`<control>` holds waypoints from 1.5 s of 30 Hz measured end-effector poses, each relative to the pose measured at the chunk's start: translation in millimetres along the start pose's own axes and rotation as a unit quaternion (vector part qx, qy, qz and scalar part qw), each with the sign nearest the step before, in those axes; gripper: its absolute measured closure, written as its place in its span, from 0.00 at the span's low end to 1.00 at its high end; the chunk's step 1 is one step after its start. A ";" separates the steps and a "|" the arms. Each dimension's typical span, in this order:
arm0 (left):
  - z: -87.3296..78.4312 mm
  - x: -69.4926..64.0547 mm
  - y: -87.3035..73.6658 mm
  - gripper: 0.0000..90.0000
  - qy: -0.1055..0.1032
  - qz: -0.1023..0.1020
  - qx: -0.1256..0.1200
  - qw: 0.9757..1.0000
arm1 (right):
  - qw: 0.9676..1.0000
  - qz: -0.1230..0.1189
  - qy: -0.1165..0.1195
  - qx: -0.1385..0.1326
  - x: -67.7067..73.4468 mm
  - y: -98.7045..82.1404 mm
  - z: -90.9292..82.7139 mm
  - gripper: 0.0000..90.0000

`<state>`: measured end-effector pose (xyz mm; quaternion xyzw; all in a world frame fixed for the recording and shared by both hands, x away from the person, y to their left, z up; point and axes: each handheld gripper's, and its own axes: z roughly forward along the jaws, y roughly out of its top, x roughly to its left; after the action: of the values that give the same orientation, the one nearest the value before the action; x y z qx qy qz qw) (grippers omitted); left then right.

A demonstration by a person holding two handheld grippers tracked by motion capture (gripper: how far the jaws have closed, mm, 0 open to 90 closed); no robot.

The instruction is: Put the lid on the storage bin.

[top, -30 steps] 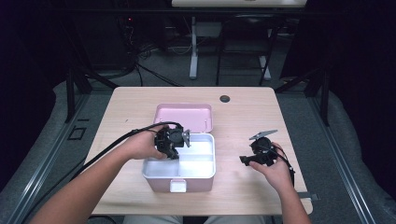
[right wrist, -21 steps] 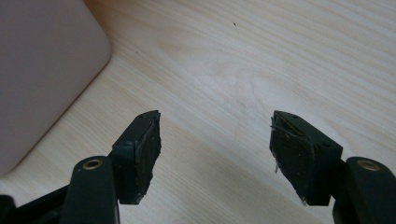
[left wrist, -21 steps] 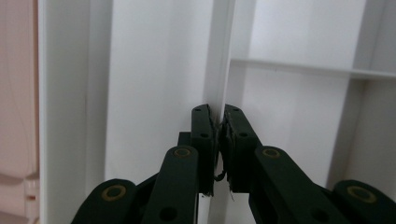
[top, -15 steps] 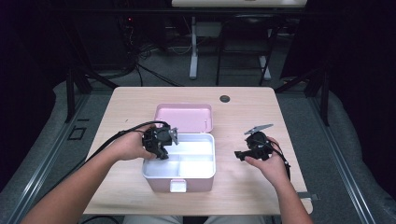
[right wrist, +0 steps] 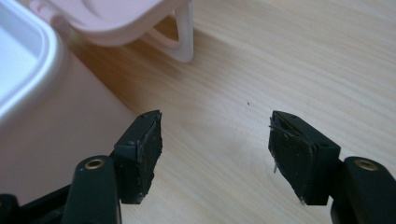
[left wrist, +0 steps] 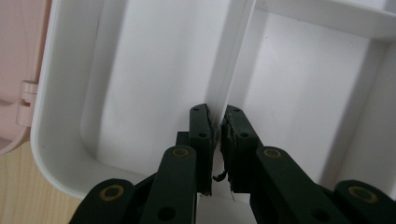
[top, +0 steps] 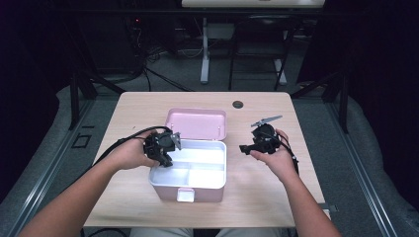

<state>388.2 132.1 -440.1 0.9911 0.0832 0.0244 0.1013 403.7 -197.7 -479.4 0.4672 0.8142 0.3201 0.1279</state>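
A pink lunch box (top: 197, 190) stands open at the table's middle, its lid (top: 196, 123) laid back behind it. Its white inner tray (left wrist: 60, 154) has a divider (left wrist: 236, 56). My left gripper (top: 168, 148) hovers over the tray's left end. In the left gripper view its jaws have just been opening; the left gripper (left wrist: 217, 114) shows a narrow slit with nothing pinched, tips close over the divider. My right gripper (top: 249, 147) hangs above bare wood right of the box. In the right gripper view the right gripper (right wrist: 215, 135) stands open wide and empty.
The wooden table (top: 276, 197) has a dark round grommet (top: 238, 104) near its far edge. A black cable (top: 118, 143) trails from the left gripper. In the right gripper view the lid (right wrist: 126, 14) and its white latch loop (right wrist: 184, 42) lie ahead at the left.
My left gripper has slid left across the tray toward its left end. The right gripper has lifted and shifted a little toward the box.
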 end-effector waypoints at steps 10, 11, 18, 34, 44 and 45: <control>-1.0 -0.4 -2.6 0.92 0.000 -0.007 -0.002 1.000 | 0.999 0.022 0.015 -0.020 -4.3 25.8 -1.7 0.41; -0.8 -0.9 -3.4 0.92 0.001 -0.009 -0.001 1.000 | 0.999 0.023 0.014 -0.020 -5.0 27.6 -1.6 0.41; -2.8 2.1 -9.7 0.91 -0.003 -0.029 0.011 1.000 | 0.999 0.031 0.017 -0.012 -8.8 39.7 3.8 0.43; -3.0 2.5 -11.4 0.91 -0.009 -0.044 0.012 0.999 | 0.996 0.075 0.043 -0.015 0.8 77.7 25.4 0.50; -2.9 0.8 -10.6 0.91 -0.008 -0.040 0.018 0.999 | 0.993 0.114 0.026 0.008 0.8 92.9 58.6 0.61; -2.7 1.0 -10.7 0.91 -0.009 -0.040 0.017 0.999 | 0.993 0.115 0.022 0.011 1.0 93.8 61.7 0.63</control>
<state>387.3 143.1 -439.6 0.9888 0.1219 0.0102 0.0859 498.2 -138.4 -466.3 0.5520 0.7610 0.3340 0.0676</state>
